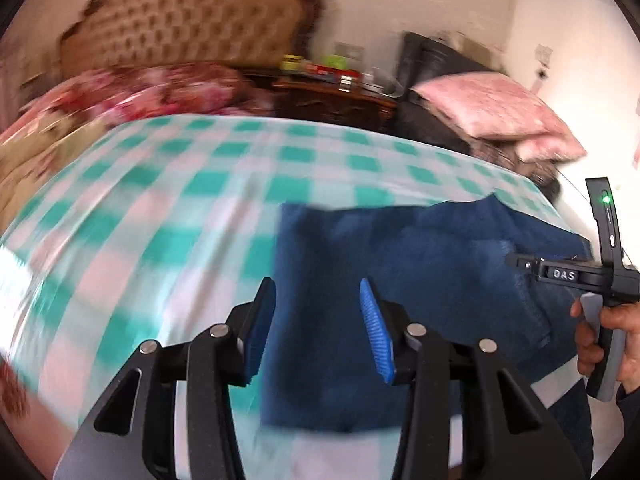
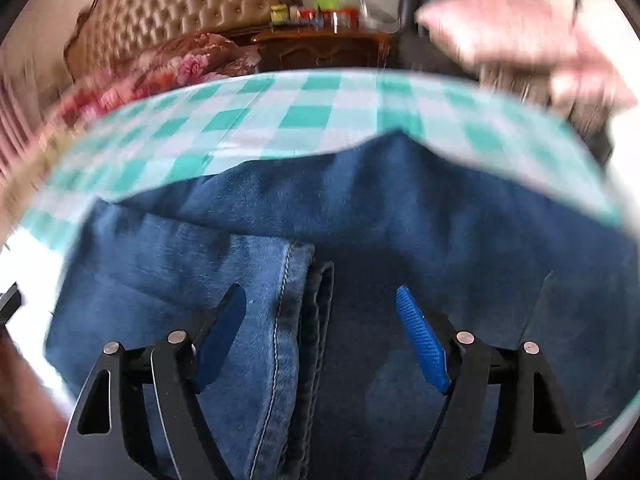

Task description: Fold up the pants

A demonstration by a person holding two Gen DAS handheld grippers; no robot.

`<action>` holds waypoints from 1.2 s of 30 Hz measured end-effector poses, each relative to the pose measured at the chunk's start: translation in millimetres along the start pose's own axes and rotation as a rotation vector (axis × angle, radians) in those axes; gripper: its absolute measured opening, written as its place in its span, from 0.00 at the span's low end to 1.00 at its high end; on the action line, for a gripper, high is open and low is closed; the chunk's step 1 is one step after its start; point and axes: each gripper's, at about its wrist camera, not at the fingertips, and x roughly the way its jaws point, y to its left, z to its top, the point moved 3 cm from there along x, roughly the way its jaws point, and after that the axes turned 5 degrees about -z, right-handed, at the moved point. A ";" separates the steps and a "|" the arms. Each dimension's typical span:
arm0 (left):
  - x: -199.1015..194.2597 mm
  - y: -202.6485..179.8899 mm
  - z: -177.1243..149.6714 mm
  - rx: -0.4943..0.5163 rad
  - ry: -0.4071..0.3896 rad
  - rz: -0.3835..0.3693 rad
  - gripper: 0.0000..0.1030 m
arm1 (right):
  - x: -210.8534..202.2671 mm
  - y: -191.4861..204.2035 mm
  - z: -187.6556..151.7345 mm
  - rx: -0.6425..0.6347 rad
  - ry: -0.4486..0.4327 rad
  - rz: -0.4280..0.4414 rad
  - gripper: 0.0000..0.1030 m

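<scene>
Blue denim pants [image 2: 360, 216] are seen lying folded on a bed covered with a green-and-white checked sheet [image 1: 192, 184], toward its right side in the left wrist view. The left gripper [image 1: 318, 320] is held above the pants' left edge with its jaws apart and nothing pressed between the blue pads; sheet and denim both show through the gap. The right gripper [image 2: 320, 320] is poised directly over the denim, its jaws spread wide and empty, a stitched seam and hem edge visible beneath them. In the left wrist view the right tool's black handle, with a lit green light, is gripped by a hand [image 1: 612, 344] at the frame's right edge.

Beyond the sheet, a red floral blanket [image 1: 160, 88] is bunched on the left before a tufted tan headboard [image 1: 188, 28]. A dark wooden nightstand [image 1: 336, 100] crowded with small jars and boxes stands at the far side, and pink pillows [image 1: 496, 112] are stacked on a dark chair to the right. A pale wall closes the room behind. Much of both views is smeared by motion blur.
</scene>
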 end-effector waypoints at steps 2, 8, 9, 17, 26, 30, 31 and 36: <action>23.3 4.5 21.9 0.003 0.022 -0.006 0.43 | 3.5 -9.9 2.5 0.055 0.043 0.107 0.73; 79.6 36.7 50.6 -0.113 0.148 -0.022 0.43 | 11.8 -8.3 16.6 0.056 0.091 0.236 0.71; 82.8 39.9 51.2 -0.122 0.152 -0.021 0.43 | 14.2 -4.0 19.2 0.039 0.099 0.236 0.68; 96.5 54.0 40.1 -0.205 0.181 -0.074 0.30 | 26.6 4.9 24.4 -0.013 0.123 0.186 0.35; 91.4 58.6 36.7 -0.243 0.135 -0.072 0.08 | 15.5 6.7 34.2 -0.053 0.065 0.159 0.14; 81.2 61.6 32.3 -0.266 0.121 -0.053 0.13 | 23.6 5.4 28.8 -0.073 0.062 0.137 0.14; 71.6 57.9 31.4 -0.253 0.095 -0.057 0.17 | 24.5 5.0 26.4 -0.074 0.066 0.129 0.15; 40.4 18.4 19.9 -0.081 0.050 -0.014 0.18 | -7.4 9.5 20.3 -0.092 -0.063 -0.012 0.45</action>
